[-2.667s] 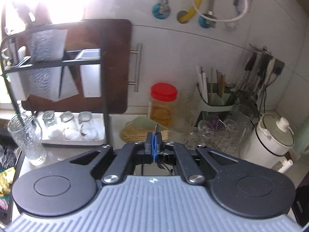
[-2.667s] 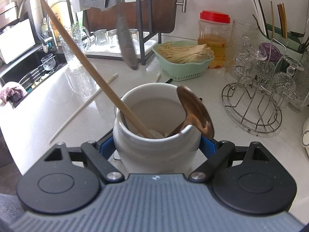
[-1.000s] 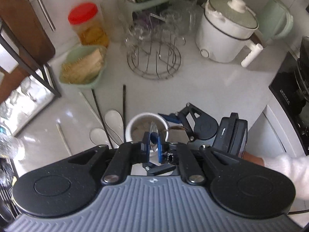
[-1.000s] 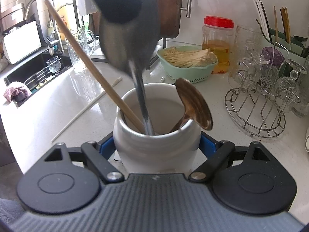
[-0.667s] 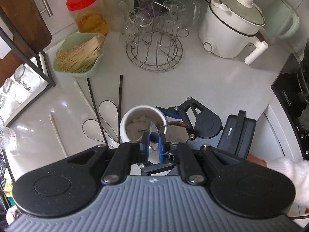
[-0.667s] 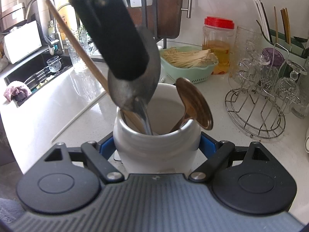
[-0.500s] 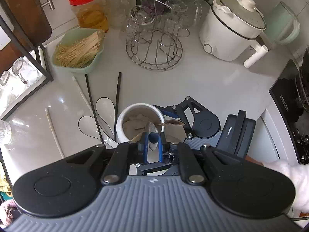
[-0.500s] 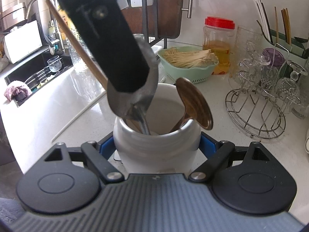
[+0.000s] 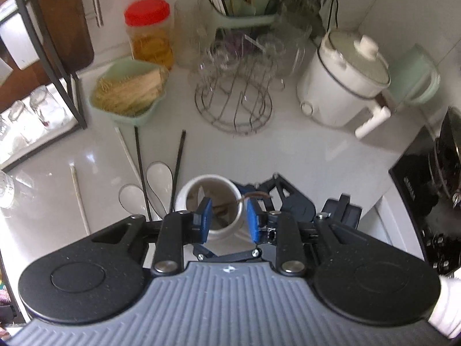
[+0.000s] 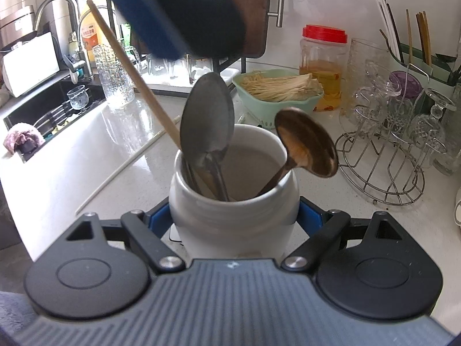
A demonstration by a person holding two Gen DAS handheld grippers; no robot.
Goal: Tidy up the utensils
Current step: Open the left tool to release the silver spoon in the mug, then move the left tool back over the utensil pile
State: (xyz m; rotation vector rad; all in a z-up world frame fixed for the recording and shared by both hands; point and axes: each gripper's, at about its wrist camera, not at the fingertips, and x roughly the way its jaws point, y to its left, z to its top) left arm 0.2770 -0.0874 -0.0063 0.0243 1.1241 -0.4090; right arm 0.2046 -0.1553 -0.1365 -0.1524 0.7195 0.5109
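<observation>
Left gripper, jaws opening and empty, is releasing the steel spoon into the crock; right gripper is clamping the crock. Next: fetching a white spoon off the counter.

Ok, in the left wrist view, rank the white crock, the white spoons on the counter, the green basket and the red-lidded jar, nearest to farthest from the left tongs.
1. White crock, right under the left tongs, whose jaws are opening with nothing between them.
2. White spoons, on the counter just left of the crock.
3. Green basket, farther back on the left.
4. Red-lidded jar, behind the basket by the wall.
</observation>
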